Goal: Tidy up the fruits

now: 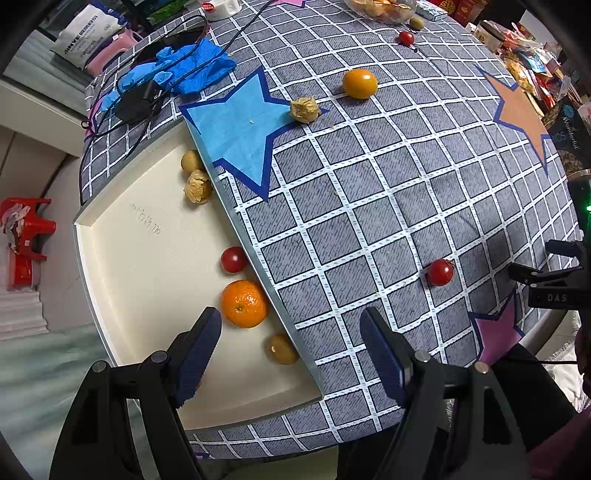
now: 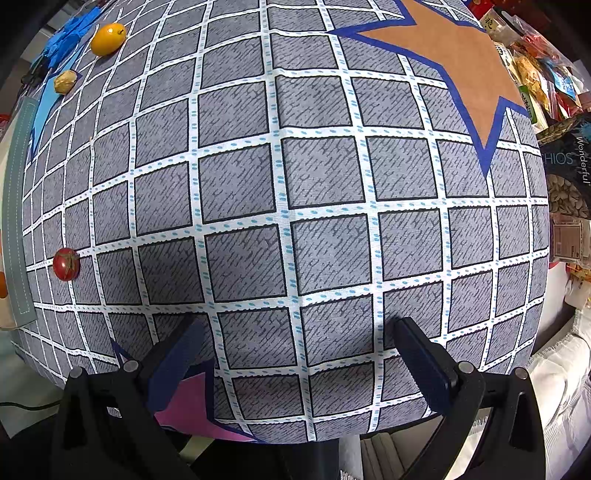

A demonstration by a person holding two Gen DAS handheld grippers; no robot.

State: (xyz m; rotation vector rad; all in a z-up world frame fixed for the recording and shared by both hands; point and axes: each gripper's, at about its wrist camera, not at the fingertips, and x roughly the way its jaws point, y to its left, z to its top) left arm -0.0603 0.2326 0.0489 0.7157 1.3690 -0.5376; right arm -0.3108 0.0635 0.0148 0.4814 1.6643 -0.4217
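A cream tray (image 1: 147,280) sits at the table's left edge. In it lie an orange mandarin (image 1: 243,303), a cherry tomato (image 1: 233,259), a brown-green fruit (image 1: 282,349), a husked physalis (image 1: 198,186) and another small brown fruit (image 1: 191,161). On the cloth lie a cherry tomato (image 1: 440,272) (image 2: 66,264), a yellow-orange fruit (image 1: 359,84) (image 2: 108,38), a husked physalis (image 1: 304,109) (image 2: 65,81) and a far tomato (image 1: 406,37). My left gripper (image 1: 291,347) is open and empty over the tray's near edge. My right gripper (image 2: 295,350) is open and empty above bare cloth.
Blue gloves (image 1: 177,70), a black device and cables (image 1: 138,101) lie at the far left. A bowl of fruit (image 1: 384,9) stands at the back. Snack packets (image 2: 543,81) and a pistachio bag (image 2: 569,177) line the right edge. The right gripper shows in the left wrist view (image 1: 546,284).
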